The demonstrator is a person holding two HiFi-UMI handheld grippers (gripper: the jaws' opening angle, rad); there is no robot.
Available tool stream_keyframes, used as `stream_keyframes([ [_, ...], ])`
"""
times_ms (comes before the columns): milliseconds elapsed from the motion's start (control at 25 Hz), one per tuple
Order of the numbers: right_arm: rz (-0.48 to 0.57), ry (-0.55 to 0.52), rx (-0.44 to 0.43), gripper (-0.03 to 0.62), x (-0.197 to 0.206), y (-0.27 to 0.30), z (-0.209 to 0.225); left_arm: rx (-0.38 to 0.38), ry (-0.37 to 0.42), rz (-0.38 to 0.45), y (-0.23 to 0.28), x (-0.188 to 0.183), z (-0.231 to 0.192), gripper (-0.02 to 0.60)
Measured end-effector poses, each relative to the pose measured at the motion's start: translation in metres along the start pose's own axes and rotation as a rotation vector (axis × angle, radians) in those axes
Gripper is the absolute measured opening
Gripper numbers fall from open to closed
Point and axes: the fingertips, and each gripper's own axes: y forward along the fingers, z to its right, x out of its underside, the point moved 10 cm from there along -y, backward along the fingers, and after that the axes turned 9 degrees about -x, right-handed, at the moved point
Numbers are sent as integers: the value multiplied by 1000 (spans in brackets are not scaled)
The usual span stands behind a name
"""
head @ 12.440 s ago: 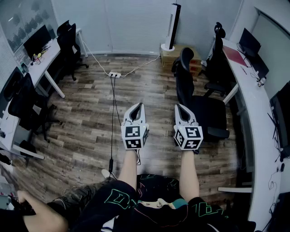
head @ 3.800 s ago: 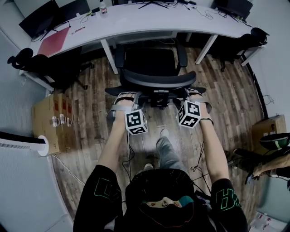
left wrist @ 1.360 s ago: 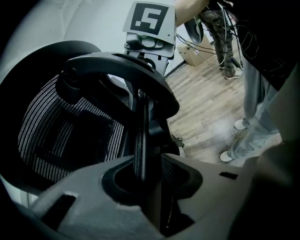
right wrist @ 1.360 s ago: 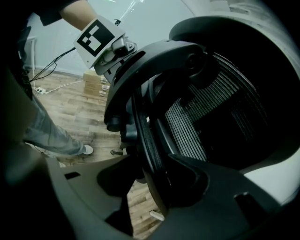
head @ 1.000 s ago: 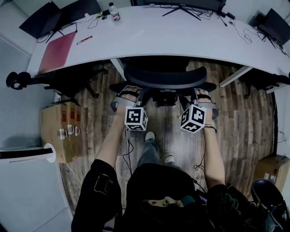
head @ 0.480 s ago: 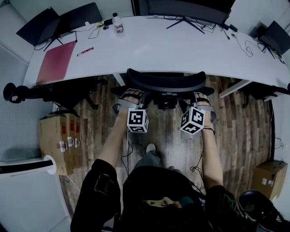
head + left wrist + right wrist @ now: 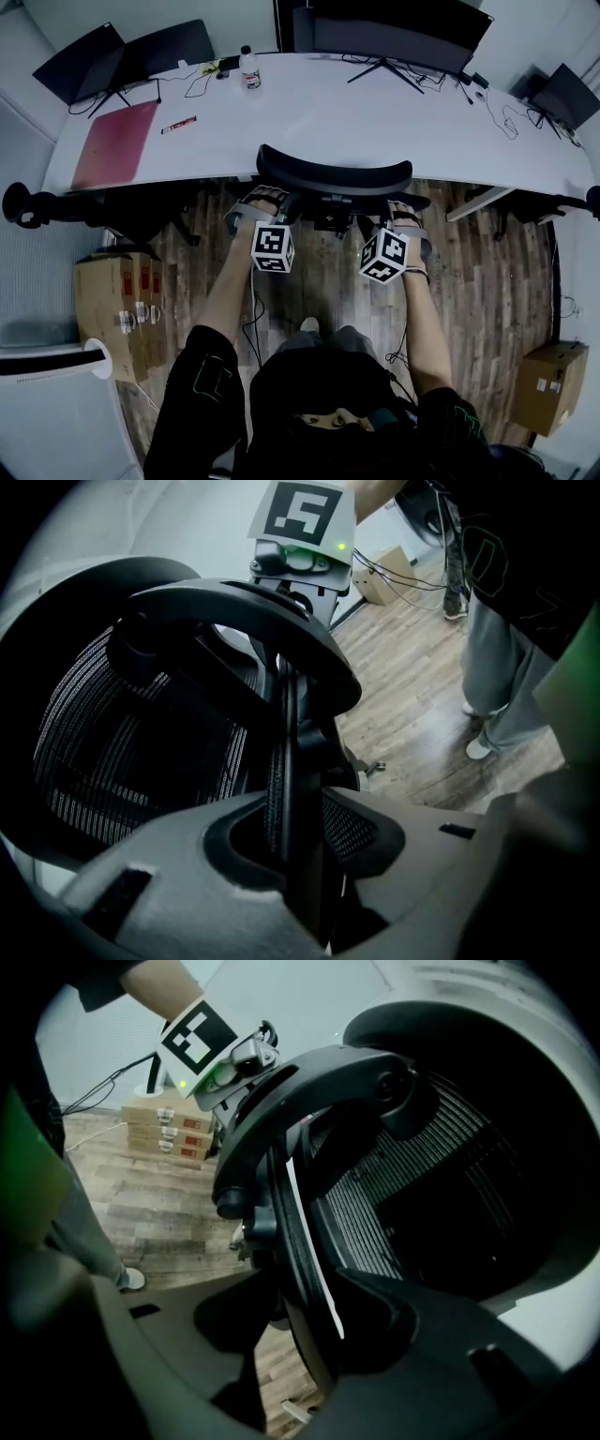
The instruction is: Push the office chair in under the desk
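While both pairs of jaws are closed on the upright back of the office chair (image 7: 334, 178), the step in hand is the push itself, and it looks close to its end. The left gripper (image 7: 298, 819) has the left edge of the backrest running up between its jaws, pinched there. The right gripper (image 7: 302, 1309) holds the right edge the same way, the frame lying hard against one jaw and the other drawn up to it. From above, the two grips sit at matching height, one at each side of the curved back, with the person's arms stretched forward behind them.

Beyond the grip, the seat is out of sight under the white counter (image 7: 375, 112), and the top of the backrest stands just beside the counter's near edge, possibly overlapping it from this angle. A bottle (image 7: 249, 67) and a red folder (image 7: 117, 141) lie well back on top, clear of the chair.

What remains is probably a short, even shove along the wooden floor (image 7: 319, 281), both sides together so the chair rolls straight. It should stop before the backrest knocks the counter's edge, and then both jaws need to let go.
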Motion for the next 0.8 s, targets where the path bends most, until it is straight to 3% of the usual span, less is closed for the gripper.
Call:
stream_keyframes([
  [440, -13, 18, -2, 198, -12, 13, 1, -15, 29, -52, 11, 22, -1, 124],
  [600, 20, 32, 2, 201, -13, 10, -5, 20, -3, -87, 10, 21, 2, 130],
  [800, 71, 59, 42, 256, -7, 3, -6, 42, -53, -140, 3, 10, -5, 147],
])
